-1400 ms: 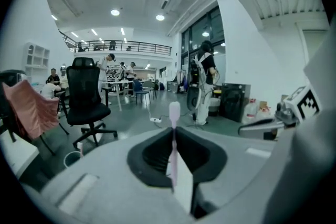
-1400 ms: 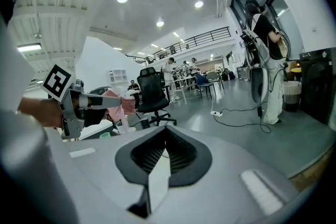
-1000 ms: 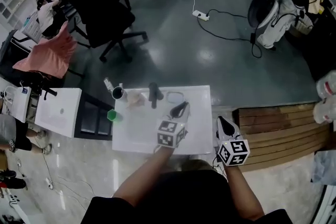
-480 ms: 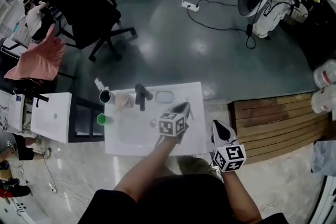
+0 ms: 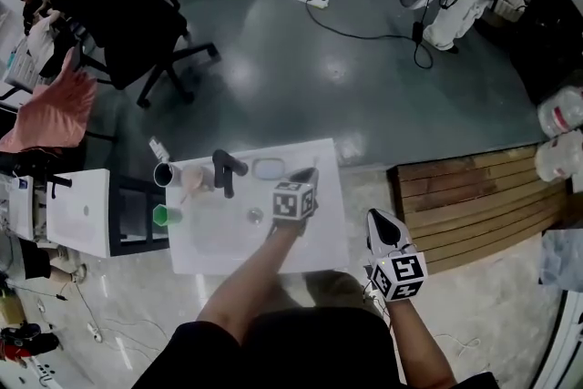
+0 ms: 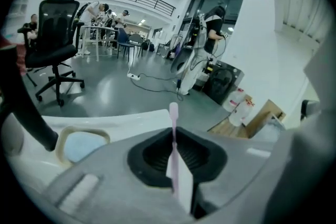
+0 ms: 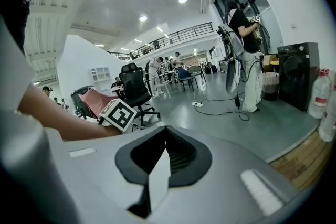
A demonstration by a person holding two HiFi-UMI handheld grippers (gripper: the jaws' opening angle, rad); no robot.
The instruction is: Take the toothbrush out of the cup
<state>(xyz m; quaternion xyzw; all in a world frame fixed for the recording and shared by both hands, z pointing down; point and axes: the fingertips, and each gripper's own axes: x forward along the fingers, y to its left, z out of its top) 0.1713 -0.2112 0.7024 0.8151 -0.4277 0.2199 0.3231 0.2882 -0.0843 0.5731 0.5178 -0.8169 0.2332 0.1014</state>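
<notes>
My left gripper (image 5: 307, 174) is shut on a thin pink toothbrush (image 6: 173, 113), whose head sticks up past the jaw tips in the left gripper view. It hovers over the right part of the white washbasin top (image 5: 319, 232), next to the soap dish (image 5: 269, 168). The dark cup (image 5: 164, 173) stands at the basin's back left corner with a white item poking out of it, far from both grippers. My right gripper (image 5: 376, 217) hangs off the basin's right edge, shut, with nothing between its jaws (image 7: 165, 136).
A black faucet (image 5: 223, 170), a pink object (image 5: 193, 179) and a green cup (image 5: 162, 215) stand on the left of the basin. A wooden platform (image 5: 474, 196) lies to the right, a black office chair (image 5: 118, 23) behind, and cables on the floor.
My left gripper has sunk toward the basin top with the toothbrush still in it, ending right of the soap dish. The right gripper has drifted slightly.
</notes>
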